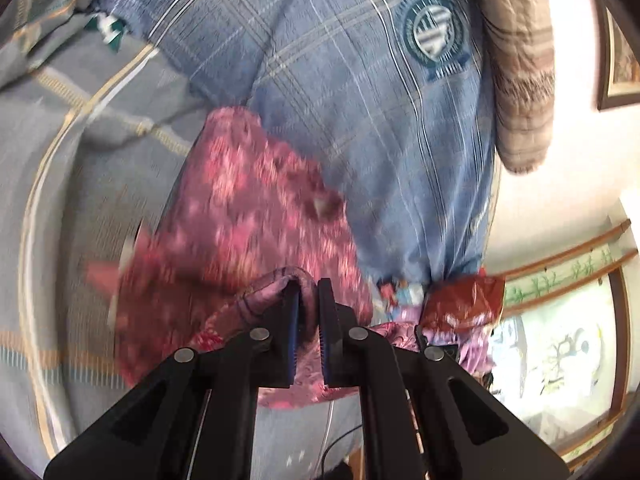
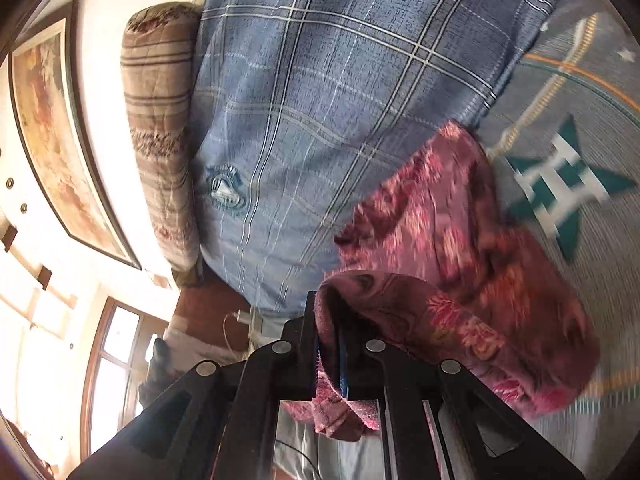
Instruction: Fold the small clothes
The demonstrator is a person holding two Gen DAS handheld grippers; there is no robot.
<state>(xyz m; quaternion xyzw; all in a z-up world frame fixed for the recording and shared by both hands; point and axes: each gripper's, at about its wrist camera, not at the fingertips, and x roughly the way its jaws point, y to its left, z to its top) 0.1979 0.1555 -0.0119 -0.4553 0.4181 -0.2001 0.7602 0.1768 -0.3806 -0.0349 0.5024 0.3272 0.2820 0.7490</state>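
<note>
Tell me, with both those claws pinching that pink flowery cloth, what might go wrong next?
1. The left gripper and right gripper each pinch only a thin fold of the pink patterned garment; it could slip out of either.
2. Most of the garment hangs loose and bunched, so the fold may come out crooked.
3. It sits right against the blue plaid pillow, so the cloth might drag over it.

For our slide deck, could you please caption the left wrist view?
Left gripper pinching the pink floral garment above the grey bedsheet, blue plaid pillow behind.
</note>
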